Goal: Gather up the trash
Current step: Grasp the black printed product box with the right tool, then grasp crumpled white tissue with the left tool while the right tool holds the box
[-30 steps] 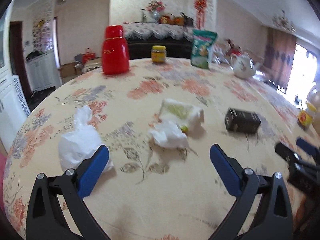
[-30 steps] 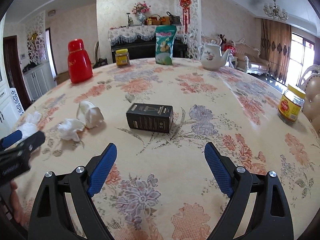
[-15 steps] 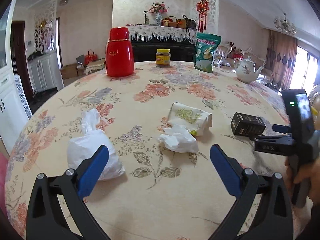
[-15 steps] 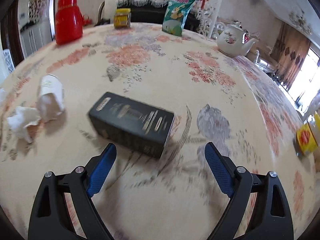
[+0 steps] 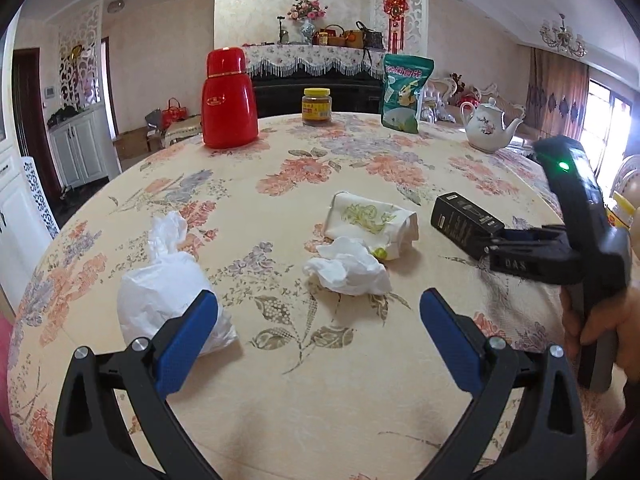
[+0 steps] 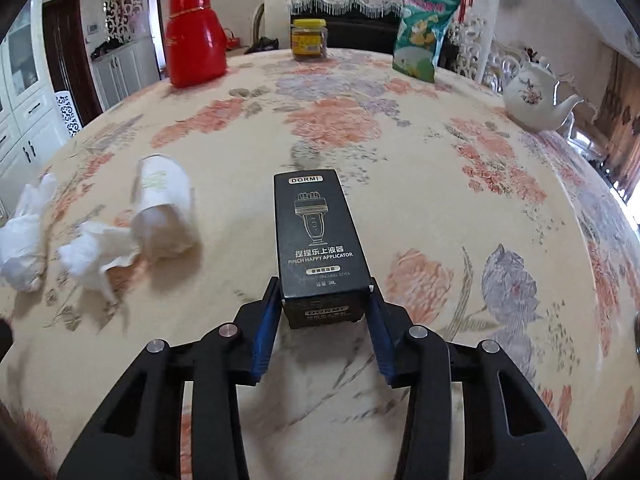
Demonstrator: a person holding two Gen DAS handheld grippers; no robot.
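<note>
A black carton box lies on the flowered tablecloth, its near end between the blue pads of my right gripper. The jaws are closing and both pads touch the box's sides. The left wrist view shows that gripper at the box, held by a hand. A crushed paper cup, a crumpled tissue and a white plastic bag lie ahead of my left gripper, which is open and holds nothing. The bag sits by its left finger.
At the far side of the round table stand a red thermos, a yellow-lidded jar, a green snack bag and a white teapot. Another jar peeks out at the right edge.
My right gripper moved in over the black box, turned to line up with it, and its jaws went from wide open to closed around the box's end. The left gripper stayed put.
</note>
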